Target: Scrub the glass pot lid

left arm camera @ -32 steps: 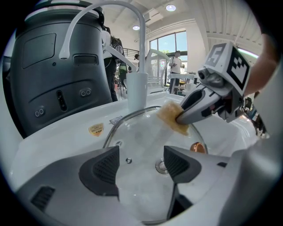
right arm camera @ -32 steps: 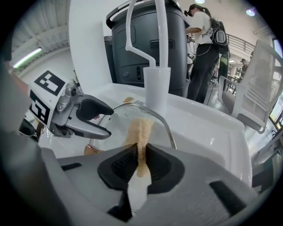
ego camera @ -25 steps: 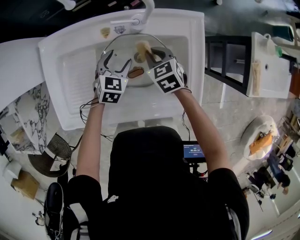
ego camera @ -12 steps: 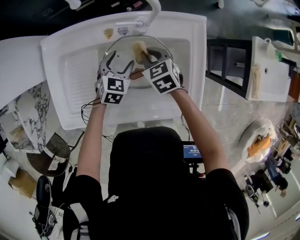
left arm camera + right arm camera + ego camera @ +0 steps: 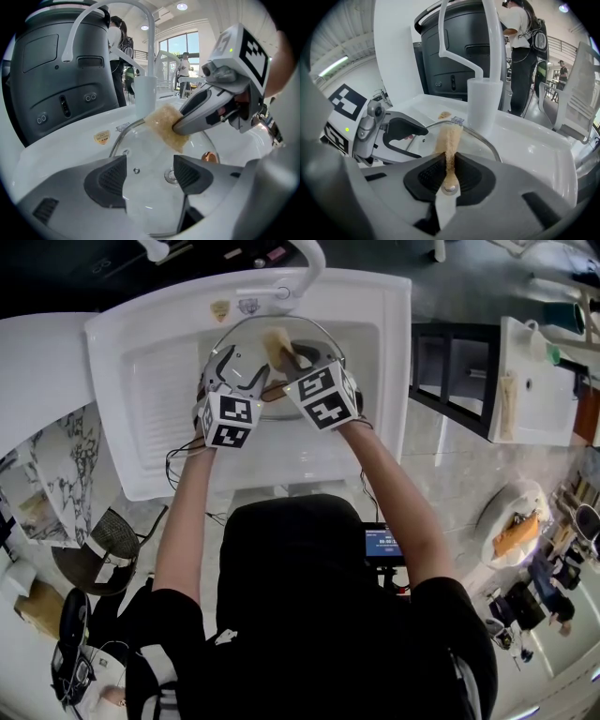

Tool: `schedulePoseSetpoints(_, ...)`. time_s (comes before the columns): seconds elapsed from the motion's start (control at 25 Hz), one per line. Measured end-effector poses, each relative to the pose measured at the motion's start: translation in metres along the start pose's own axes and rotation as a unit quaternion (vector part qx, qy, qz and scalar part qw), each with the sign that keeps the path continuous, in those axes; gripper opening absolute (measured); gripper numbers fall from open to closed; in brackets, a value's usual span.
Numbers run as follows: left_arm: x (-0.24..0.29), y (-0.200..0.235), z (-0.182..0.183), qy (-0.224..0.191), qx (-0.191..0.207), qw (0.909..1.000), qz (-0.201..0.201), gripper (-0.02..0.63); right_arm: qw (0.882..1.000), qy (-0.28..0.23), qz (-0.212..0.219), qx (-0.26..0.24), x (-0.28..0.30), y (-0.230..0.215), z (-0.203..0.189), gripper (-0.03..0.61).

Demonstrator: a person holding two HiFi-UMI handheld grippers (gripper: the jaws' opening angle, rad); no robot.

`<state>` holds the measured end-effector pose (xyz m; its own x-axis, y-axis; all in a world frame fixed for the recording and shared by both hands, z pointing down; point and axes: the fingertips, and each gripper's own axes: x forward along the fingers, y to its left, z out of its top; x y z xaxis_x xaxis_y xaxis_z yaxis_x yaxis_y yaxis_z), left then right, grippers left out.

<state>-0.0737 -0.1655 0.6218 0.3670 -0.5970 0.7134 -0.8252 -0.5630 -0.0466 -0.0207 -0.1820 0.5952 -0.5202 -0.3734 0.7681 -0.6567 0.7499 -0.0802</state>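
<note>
Clamping sponge [image 5: 166, 126] against glass pot lid [image 5: 150, 192], right tool [image 5: 450, 159], sink sticker [image 5: 101, 137] illegible

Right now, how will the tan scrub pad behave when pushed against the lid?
The scrub pad is squeezed thin between the right gripper's shut jaws, so probably soft. Its free end stands upright past them, so likely light with some stiffness. Its rough surface should drag on the glass lid.

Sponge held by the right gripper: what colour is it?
Light tan sponge, clearest in the left gripper view.
</note>
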Motion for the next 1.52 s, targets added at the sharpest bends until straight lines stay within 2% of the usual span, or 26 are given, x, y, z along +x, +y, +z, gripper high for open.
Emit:
schedulePoseSetpoints(0.2, -0.002, 0.002, 0.002, 0.012, 0.001, 0.9999, -0.002, 0.287, 1.0, -0.003, -0.011, -0.002, -0.011, -0.003, 0.003, 0.032)
schedulePoseSetpoints(0.36, -0.005, 0.005, 0.002, 0.021, -0.022, 0.9995, -0.004, 0.287, 1.0, -0.006, -0.022, 0.006, -0.022, -0.007, 0.001, 0.032)
schedulePoseSetpoints(0.84, -0.043, 0.004, 0.031, -0.011, -0.034, 0.9994, -0.004, 0.279, 0.998, -0.026, -0.051, 0.021, -0.058, -0.005, 0.005, 0.032)
schedulePoseSetpoints(1.2, -0.098, -0.003, 0.053, -0.042, -0.034, 0.9985, 0.011, 0.136, 0.995, -0.065, -0.074, 0.03, -0.1, 0.014, 0.024, 0.032)
schedulePoseSetpoints(1.52, -0.16, -0.007, 0.093, -0.111, -0.046, 0.9925, 0.018, 0.038, 0.988, -0.118, -0.098, 0.031, -0.148, 0.034, 0.05, 0.032)
